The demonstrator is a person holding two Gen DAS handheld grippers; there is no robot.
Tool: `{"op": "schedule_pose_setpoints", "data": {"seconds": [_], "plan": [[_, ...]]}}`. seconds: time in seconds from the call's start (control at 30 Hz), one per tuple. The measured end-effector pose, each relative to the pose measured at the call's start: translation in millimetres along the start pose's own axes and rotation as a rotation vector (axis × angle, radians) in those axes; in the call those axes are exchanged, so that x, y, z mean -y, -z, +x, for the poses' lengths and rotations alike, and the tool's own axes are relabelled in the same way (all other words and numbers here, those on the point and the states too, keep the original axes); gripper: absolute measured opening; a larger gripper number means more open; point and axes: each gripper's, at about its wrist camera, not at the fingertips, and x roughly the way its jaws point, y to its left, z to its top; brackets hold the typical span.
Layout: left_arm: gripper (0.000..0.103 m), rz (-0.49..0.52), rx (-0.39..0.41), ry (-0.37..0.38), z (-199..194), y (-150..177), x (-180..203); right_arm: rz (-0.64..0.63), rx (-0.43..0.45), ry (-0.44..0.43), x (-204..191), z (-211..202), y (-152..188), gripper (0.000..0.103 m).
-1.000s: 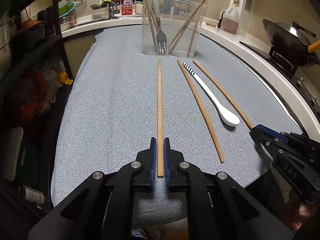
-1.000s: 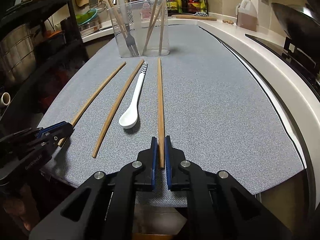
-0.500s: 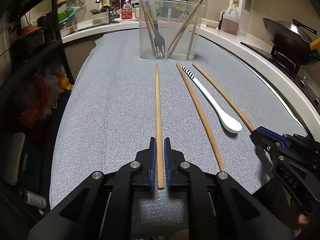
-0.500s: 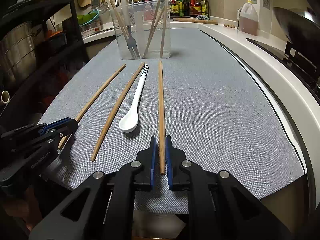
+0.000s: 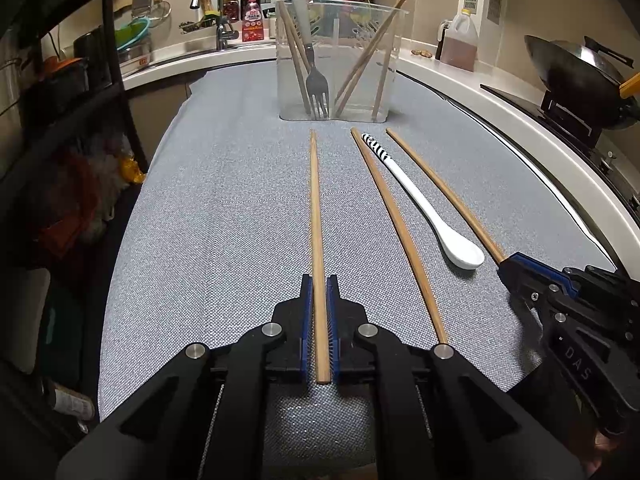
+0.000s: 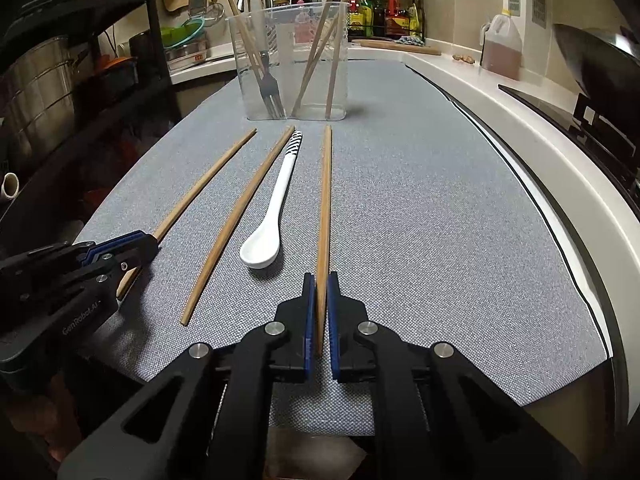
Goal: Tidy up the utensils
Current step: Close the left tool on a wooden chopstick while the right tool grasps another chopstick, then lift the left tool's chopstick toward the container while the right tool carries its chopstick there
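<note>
With each near end lying on the grey mat [image 5: 208, 240], my left gripper [image 5: 320, 308] clamps the leftmost chopstick [image 5: 315, 216] and my right gripper [image 6: 319, 308] clamps the rightmost chopstick [image 6: 325, 200], before the clear holder [image 5: 340, 60].

Each wrist camera sits close behind its claw, looking forward and down along the grey worktop [image 5: 224, 208]; both share the clear utensil holder [image 6: 294, 68] ahead.

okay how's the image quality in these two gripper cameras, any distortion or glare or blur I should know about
Left wrist view: strong fisheye bend along the counter edge, dark vignetted corners, sharp on the left gripper and its chopstick. Right wrist view: same bending, soft reflections on the clear container, dim shelving at left, no motion blur.
</note>
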Motion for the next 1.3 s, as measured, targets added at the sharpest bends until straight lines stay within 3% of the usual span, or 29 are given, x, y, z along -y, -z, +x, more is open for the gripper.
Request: {"op": "schedule_pose_setpoints", "data": {"seconds": [0.23, 0.83, 1.3], "plan": [[0.007, -0.019, 0.016, 0.014, -9.4, -0.1, -5.9, -0.002, 0.008, 0.014, 0.3, -14.3, 0.2, 0.006], [0.007, -0.049, 0.180, 0.041, -74.8, -6.3, -6.8, -0.039, 0.151, 0.050, -3.9, -93.9, -25.1, 0.006], [0.007, -0.075, 0.292, 0.053, -113.3, -45.2, -26.5, -0.014, 0.250, 0.024, 4.2, -135.6, -63.5, 0.006]]}}
